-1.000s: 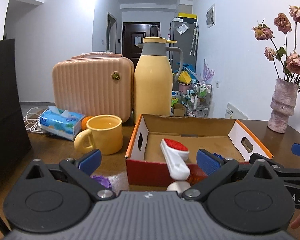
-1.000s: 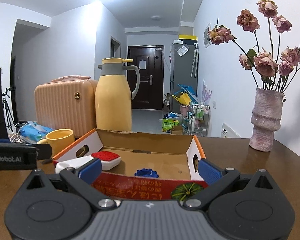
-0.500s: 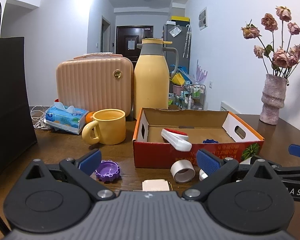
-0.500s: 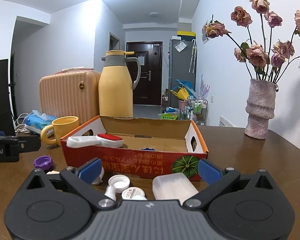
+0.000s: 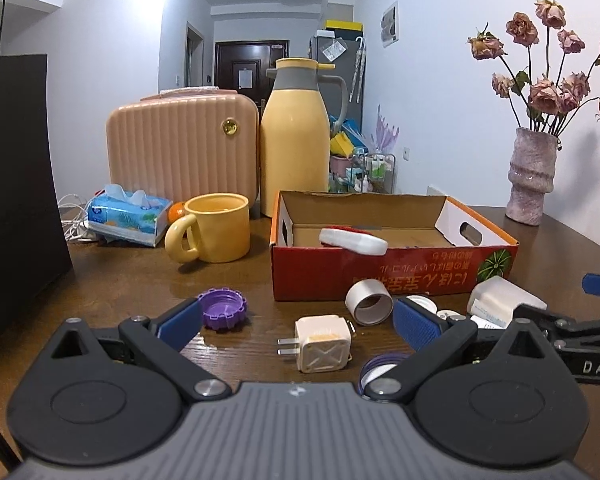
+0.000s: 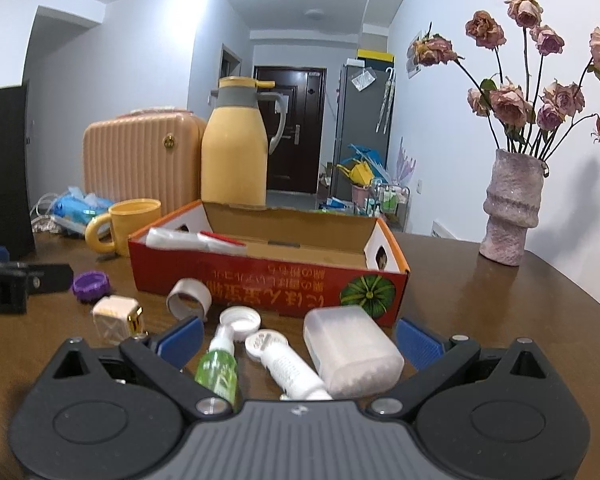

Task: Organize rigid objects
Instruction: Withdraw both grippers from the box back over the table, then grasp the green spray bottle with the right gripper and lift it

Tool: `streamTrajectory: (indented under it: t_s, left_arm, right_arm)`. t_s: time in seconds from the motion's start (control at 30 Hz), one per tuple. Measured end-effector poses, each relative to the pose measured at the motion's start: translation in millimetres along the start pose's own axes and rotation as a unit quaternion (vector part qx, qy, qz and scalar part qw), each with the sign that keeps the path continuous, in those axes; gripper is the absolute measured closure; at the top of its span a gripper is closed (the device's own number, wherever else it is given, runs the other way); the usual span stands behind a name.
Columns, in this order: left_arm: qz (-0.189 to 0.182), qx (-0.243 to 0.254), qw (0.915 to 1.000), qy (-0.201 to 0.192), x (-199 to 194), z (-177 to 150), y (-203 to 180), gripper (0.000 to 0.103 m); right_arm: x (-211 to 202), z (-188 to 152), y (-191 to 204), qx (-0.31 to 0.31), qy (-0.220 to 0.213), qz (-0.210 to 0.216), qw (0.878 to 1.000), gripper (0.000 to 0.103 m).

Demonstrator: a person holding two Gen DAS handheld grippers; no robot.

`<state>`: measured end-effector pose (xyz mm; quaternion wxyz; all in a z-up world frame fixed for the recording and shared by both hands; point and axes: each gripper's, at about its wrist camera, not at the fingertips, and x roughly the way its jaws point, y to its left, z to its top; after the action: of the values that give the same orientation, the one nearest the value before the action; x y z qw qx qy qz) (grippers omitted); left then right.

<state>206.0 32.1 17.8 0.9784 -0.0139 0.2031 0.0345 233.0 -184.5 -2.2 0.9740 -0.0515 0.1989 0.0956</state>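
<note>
On your far left a black panel stands at the table's edge; beside it lies a blue tissue pack, with a ribbed pink case behind it and a yellow mug in front of the case; a tall yellow thermos jug stands just right of the case.

Your left gripper is spread wide and holds nothing; a purple cap lies just beside its left finger, a white plug adapter lies on the wood between the fingers, and a white tape ring sits near the right finger, close against the front wall of the red cardboard box; a purple-rimmed lid shows partly under that finger.

The box sits mid-table, open at the top; inside it a white brush with a red pad leans over the left front corner.

Your right gripper is likewise released and empty; between its fingers lie a green spray bottle, a white flip-top tube and a frosted plastic case, all on the table in front of the box, the case touching the tube; a white screw cap sits just behind the bottle.

Far right, a pink textured vase of dried roses stands well apart from the box, near the wall.
</note>
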Motion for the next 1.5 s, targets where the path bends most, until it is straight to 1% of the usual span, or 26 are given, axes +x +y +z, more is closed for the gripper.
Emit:
streamTrajectory:
  t_s: [0.13, 0.2, 0.3, 0.37, 0.4, 0.47, 0.53, 0.57, 0.6, 0.67, 0.7, 0.77, 0.8, 0.83, 0.93, 1.07, 1.13, 1.23, 1.5]
  left_arm:
    - [-0.004, -0.004, 1.0000, 0.005, 1, -2, 5, 0.000]
    - [-0.003, -0.001, 0.9999, 0.010, 2, -4, 5, 0.000]
    - [0.002, 0.004, 0.9997, 0.024, 7, -7, 6, 0.000]
    - [0.002, 0.005, 0.9994, 0.034, 11, -8, 7, 0.000]
    - [0.003, 0.005, 0.9992, 0.038, 13, -9, 8, 0.000]
    - [0.006, 0.005, 0.9989, 0.046, 16, -10, 10, 0.000]
    - [0.007, 0.003, 0.9986, 0.052, 18, -11, 13, 0.000]
    - [0.007, 0.001, 0.9985, 0.054, 19, -11, 14, 0.000]
    - [0.007, -0.001, 0.9984, 0.056, 19, -12, 16, 0.000]
    - [0.007, -0.006, 0.9982, 0.060, 21, -12, 20, 0.000]
    - [0.008, -0.008, 0.9980, 0.062, 22, -12, 22, 0.000]
    - [0.007, -0.013, 0.9978, 0.065, 23, -12, 25, 0.000]
    - [0.007, -0.016, 0.9976, 0.067, 24, -12, 26, 0.000]
    - [0.008, -0.018, 0.9974, 0.069, 25, -12, 27, 0.000]
    - [0.009, -0.022, 0.9970, 0.073, 26, -12, 30, 0.000]
    - [0.011, -0.027, 0.9964, 0.080, 29, -13, 33, 0.000]
    - [0.010, -0.028, 0.9960, 0.084, 31, -13, 33, 0.000]
    - [0.013, -0.025, 0.9956, 0.089, 34, -14, 32, 0.000]
    - [0.021, -0.022, 0.9949, 0.096, 40, -17, 27, 0.000]
  right_arm:
    - [-1, -3, 1, -0.001, 0.008, 0.006, 1.000, 0.001]
    - [0, -3, 4, -0.007, 0.014, 0.014, 1.000, 0.003]
    - [5, -4, 13, -0.018, 0.029, 0.035, 0.999, 0.010]
    - [10, -5, 19, -0.026, 0.043, 0.048, 0.998, 0.019]
    - [15, -5, 22, -0.029, 0.054, 0.054, 0.997, 0.022]
    - [25, -6, 26, -0.032, 0.077, 0.062, 0.995, 0.035]
    - [35, -7, 28, -0.029, 0.099, 0.065, 0.993, 0.043]
    - [40, -7, 29, -0.026, 0.111, 0.068, 0.991, 0.046]
    - [44, -8, 29, -0.023, 0.119, 0.071, 0.990, 0.047]
    - [51, -8, 32, -0.019, 0.131, 0.081, 0.988, 0.056]
    - [55, -8, 35, -0.023, 0.138, 0.084, 0.987, 0.058]
    - [62, -8, 39, -0.031, 0.150, 0.086, 0.984, 0.069]
    - [67, -8, 41, -0.032, 0.160, 0.087, 0.983, 0.071]
    - [72, -9, 43, -0.033, 0.168, 0.084, 0.982, 0.071]
    - [76, -8, 42, -0.027, 0.166, 0.084, 0.982, 0.072]
    - [71, -14, 42, -0.027, 0.143, 0.085, 0.986, 0.073]
    - [70, -15, 39, -0.018, 0.136, 0.091, 0.986, 0.073]
    - [68, -15, 35, -0.002, 0.131, 0.092, 0.987, 0.073]
    - [54, -9, 27, 0.021, 0.091, 0.099, 0.991, 0.073]
